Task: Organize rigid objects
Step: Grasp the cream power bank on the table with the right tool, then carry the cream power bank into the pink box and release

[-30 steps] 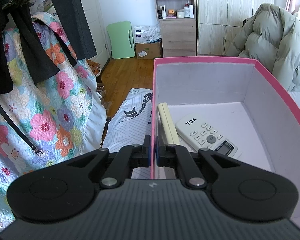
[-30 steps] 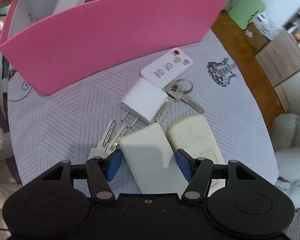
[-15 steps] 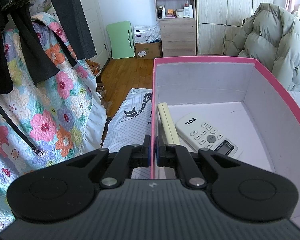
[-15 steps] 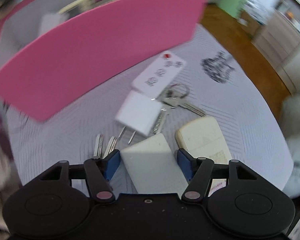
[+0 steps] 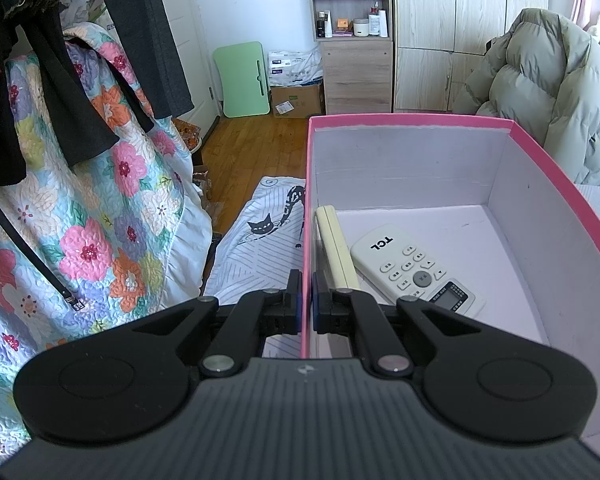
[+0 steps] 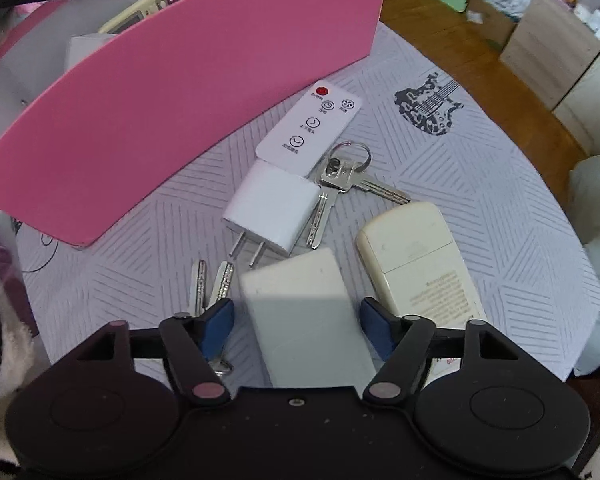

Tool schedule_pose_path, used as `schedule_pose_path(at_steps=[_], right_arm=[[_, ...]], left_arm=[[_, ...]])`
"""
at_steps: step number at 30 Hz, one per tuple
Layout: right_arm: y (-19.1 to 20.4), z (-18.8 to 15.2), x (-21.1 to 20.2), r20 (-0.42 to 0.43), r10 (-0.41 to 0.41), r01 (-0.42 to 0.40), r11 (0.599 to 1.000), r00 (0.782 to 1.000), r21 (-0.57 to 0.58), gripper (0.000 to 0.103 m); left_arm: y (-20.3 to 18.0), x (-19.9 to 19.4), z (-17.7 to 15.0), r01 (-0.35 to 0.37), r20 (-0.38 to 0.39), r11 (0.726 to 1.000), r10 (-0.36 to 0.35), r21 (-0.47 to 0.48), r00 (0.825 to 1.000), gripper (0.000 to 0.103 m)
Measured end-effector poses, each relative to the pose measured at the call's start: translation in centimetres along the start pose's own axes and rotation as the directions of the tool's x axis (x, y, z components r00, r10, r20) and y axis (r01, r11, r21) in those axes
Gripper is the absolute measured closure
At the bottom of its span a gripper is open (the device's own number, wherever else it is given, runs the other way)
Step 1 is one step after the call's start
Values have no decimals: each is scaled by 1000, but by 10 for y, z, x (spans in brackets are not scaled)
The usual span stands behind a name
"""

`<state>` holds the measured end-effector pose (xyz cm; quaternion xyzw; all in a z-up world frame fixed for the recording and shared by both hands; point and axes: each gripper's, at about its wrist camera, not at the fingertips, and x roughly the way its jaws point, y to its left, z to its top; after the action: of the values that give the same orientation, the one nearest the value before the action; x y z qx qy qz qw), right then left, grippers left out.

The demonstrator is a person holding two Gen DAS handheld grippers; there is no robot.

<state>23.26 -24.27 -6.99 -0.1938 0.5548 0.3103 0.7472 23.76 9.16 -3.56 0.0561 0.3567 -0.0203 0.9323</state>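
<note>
Sorting of small hard items into a pink box (image 5: 420, 122) is under way, and the step in hand looks like the pickup of the next piece. The left gripper (image 5: 306, 306) has its jaws pinched closed on the box's near wall, one pad outside and one inside, apparently steadying it. Just beyond the inner pad, a cream remote (image 5: 336, 248) stands on edge against that wall, and a white TCL remote (image 5: 416, 270) lies flat on the box floor to its right. The right gripper (image 6: 296, 316) points steeply down at a patterned tablecloth (image 6: 480, 184), its jaws wide and opening, with a white block (image 6: 300, 300) lying between them; a gap shows on each side, so the pads do not press on it. Beside the left pad lie two loose keys (image 6: 212, 280), partly under it. Just outside the right pad rests a cream remote lying face down (image 6: 416, 256). Ahead of the jaws, beyond the block, sit a white plug adapter (image 6: 276, 204), then a ringed bunch of keys (image 6: 348, 176) and a flat white fan remote (image 6: 312, 128), with the box's outer wall behind them. The next move likely calls for settling the pads squarely on the block's two long sides, closing without catching the keys on the left, then lifting it high enough to clear the box wall and setting it down in the open floor space inside.
</note>
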Motion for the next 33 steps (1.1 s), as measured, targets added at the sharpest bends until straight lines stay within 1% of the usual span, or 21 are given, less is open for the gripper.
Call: schedule_pose_path(at_steps=[1, 2, 5, 7, 9, 11, 13, 14, 17, 18, 20, 21, 22, 25, 27, 30, 32, 33], right_arm=[[0, 0, -1, 10, -5, 5, 1000, 1000, 9, 29], [2, 1, -4, 29, -17, 16, 1000, 999, 19, 39], [18, 0, -11, 67, -135, 135, 991, 988, 17, 42], [30, -3, -25, 135, -165, 163, 986, 977, 24, 43], [38, -6, -45, 205, -198, 186, 980, 959, 77, 44], [50, -12, -65, 284, -256, 235, 966, 924, 105, 45], [62, -18, -83, 346, -295, 264, 955, 891, 135, 45], [66, -21, -92, 376, -306, 267, 951, 875, 153, 45], [75, -29, -111, 444, -324, 257, 944, 835, 206, 45], [77, -30, -118, 469, -334, 258, 941, 817, 220, 45], [80, -30, -128, 502, -342, 266, 939, 794, 220, 45], [82, -28, -132, 516, -341, 265, 940, 786, 217, 45], [83, -26, -135, 525, -331, 260, 943, 784, 207, 45], [86, -16, -146, 567, -328, 248, 944, 755, 217, 45], [90, -7, -155, 611, -339, 253, 941, 715, 226, 45], [92, 10, -170, 687, -316, 206, 949, 655, 239, 45], [93, 27, -175, 732, -276, 154, 961, 623, 231, 45], [93, 36, -174, 744, -251, 125, 967, 619, 222, 45]], left_arm=[[0, 0, 0, 1, 1, 1000, -1, -2, 1000, 99], [0, 0, 0, 0, 0, 1000, 0, -2, 1000, 99], [2, 0, -1, 1, -1, 1000, -1, -2, 1000, 99], [3, 0, -1, 3, -1, 1000, -3, -4, 1000, 99], [4, 0, -2, 1, 0, 1000, -1, -2, 1000, 99], [4, 0, -2, 2, -1, 1000, -2, -6, 1000, 99], [4, 0, -1, 3, -1, 1000, -3, -5, 1000, 99], [4, 0, -1, 3, 0, 1000, -3, -5, 1000, 99], [5, 0, -1, 2, 1, 1000, -2, -5, 1000, 99], [4, 0, -1, 2, 1, 1000, -2, -5, 1000, 99], [4, 0, 0, 2, 1, 1000, -2, -7, 1000, 99], [4, 0, 0, 2, 1, 1000, -2, -6, 1000, 99], [4, 0, 0, 2, 2, 1000, -2, -7, 1000, 99], [4, 0, 0, 3, 2, 1000, -3, -7, 1000, 99], [4, 0, 0, 4, 6, 1000, -4, -11, 1000, 99], [3, -1, 0, 2, 14, 1000, -2, -12, 1000, 99], [2, -1, 0, 4, 16, 1000, -4, -12, 1000, 99], [2, -1, 1, 5, 16, 1000, -5, -11, 1000, 99]])
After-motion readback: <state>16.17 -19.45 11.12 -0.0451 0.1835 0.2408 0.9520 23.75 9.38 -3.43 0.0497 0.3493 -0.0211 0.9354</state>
